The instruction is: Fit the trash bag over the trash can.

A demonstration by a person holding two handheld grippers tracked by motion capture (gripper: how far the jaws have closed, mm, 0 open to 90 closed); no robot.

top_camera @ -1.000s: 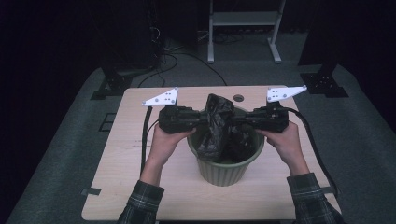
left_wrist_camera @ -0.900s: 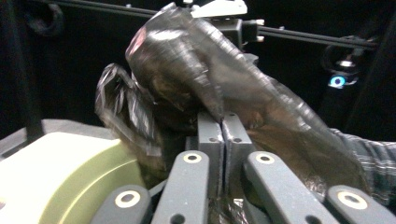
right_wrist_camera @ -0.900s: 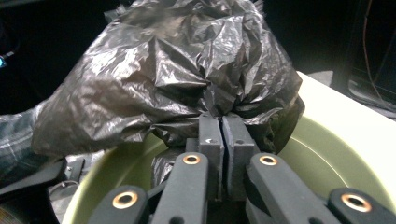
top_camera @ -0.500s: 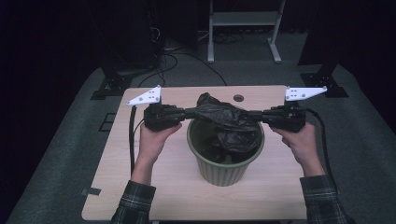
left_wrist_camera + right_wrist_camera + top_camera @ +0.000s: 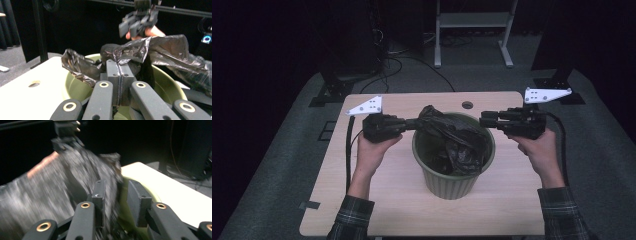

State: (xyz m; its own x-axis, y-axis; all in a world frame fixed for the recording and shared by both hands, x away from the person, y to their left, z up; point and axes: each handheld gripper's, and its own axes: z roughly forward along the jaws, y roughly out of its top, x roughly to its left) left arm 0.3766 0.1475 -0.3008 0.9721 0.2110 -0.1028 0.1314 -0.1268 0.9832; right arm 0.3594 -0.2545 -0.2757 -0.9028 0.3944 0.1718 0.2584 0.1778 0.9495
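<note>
Dark surroundings frame a pale wooden table [image 5: 362,200] on which a green ribbed bin [image 5: 452,175] stands. A black plastic bag [image 5: 452,140] is draped inside it, one edge pinched by the pressed-together left gripper [image 5: 414,123]. Beside the rim, the right gripper [image 5: 482,120] has just been opening, nothing clamped.

Glossy black bag [image 5: 452,137] in a ribbed olive-green bin [image 5: 447,180], pale wood table [image 5: 387,200], seemingly dark plaid sleeves [image 5: 347,220].
</note>
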